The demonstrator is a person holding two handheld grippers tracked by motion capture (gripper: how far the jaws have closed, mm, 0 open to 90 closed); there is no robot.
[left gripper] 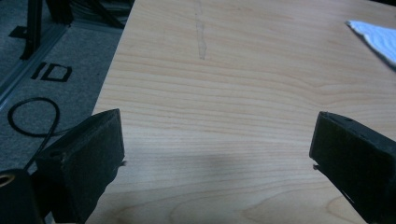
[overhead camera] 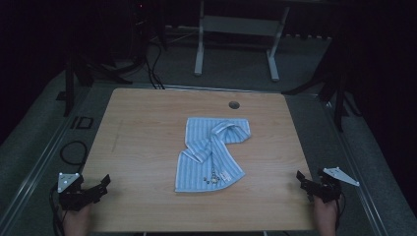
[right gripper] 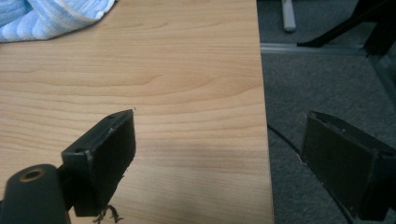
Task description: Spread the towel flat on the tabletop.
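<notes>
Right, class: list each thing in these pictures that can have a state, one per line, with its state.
Towel: crumpled, partly folded over itself, lying mid-table, untouched.
Left gripper: open, empty, at the table's near left corner.
Right gripper: open, empty, at the table's near right edge.
Table: bare apart from the towel.

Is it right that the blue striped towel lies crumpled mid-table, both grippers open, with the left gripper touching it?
Not quite. The left gripper is apart from the towel, at the table's near left corner, as the high view shows. The rest holds.
</notes>
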